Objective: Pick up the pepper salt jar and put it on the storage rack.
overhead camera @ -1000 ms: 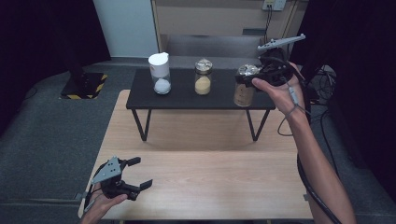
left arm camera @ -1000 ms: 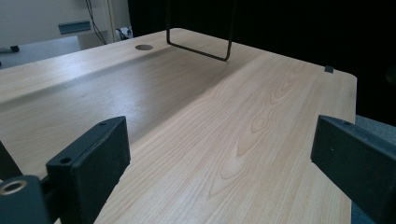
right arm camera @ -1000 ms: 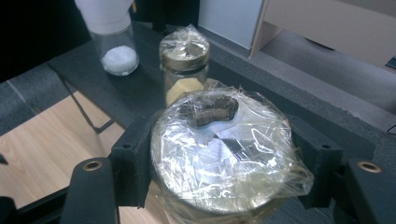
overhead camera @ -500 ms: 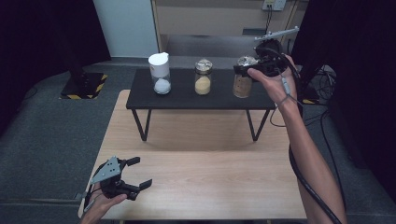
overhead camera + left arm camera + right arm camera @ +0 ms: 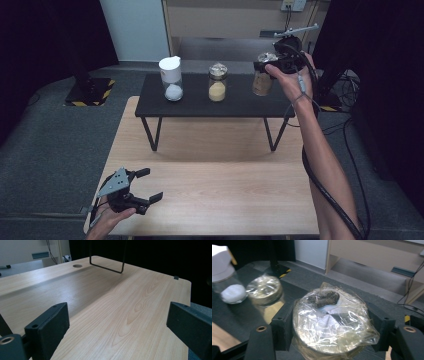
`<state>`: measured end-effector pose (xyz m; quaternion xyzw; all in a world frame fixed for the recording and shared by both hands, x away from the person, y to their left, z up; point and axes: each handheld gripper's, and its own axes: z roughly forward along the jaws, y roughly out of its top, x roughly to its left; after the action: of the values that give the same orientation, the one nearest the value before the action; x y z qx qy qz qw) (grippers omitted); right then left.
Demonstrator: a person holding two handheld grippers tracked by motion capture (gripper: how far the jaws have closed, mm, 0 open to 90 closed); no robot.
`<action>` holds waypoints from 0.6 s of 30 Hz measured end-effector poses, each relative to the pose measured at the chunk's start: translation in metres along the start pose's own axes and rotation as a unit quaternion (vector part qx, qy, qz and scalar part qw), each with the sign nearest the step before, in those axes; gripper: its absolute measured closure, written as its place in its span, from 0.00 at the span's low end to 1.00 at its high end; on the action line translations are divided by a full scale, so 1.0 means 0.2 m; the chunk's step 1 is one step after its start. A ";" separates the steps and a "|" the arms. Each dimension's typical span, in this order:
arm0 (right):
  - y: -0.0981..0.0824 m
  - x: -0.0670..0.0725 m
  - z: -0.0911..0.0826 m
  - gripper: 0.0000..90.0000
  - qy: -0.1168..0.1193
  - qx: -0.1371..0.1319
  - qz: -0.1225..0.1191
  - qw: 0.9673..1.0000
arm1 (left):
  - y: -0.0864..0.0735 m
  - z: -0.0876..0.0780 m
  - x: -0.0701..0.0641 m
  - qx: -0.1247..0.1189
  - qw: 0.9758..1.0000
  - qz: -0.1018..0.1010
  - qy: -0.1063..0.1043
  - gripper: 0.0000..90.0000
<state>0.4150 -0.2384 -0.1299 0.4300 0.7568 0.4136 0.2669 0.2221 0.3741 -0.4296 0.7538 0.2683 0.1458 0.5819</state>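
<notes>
The glass jar with brown contents and a cling-film-wrapped lid bears no writing I can read; it stands at the right end of the low black tabletop, my right tool clamped on its lid. The film blurs what's inside. My left tool hangs apart over the wooden tabletop.

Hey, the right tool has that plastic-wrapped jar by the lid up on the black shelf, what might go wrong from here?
1. The right tool grips the jar over loose, crinkled plastic wrap, so the jar might slip or the film tear.
2. The middle jar stands close beside it on the black shelf; a sideways swing could knock it.
3. The grip sits high at the lid, so the jar may tilt when lifted.
</notes>
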 end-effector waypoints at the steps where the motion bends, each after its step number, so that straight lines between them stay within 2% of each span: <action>1: 0.00 0.00 0.01 0.38 -0.002 0.000 0.000 1.000 | 0.00 0.00 0.00 -0.001 1.000 0.000 0.000 0.04; 7: 0.00 -0.01 0.05 0.38 -0.014 -0.001 0.006 1.000 | 0.00 0.00 0.00 -0.001 1.000 -0.001 0.000 0.04; 18: -0.03 -0.03 0.14 0.38 -0.018 0.008 0.010 1.000 | 0.00 0.00 0.00 -0.001 1.000 -0.001 0.001 0.04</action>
<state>0.4362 -0.2341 -0.1496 0.4471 0.7510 0.4018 0.2730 0.2224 0.3752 -0.4301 0.7526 0.2692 0.1466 0.5827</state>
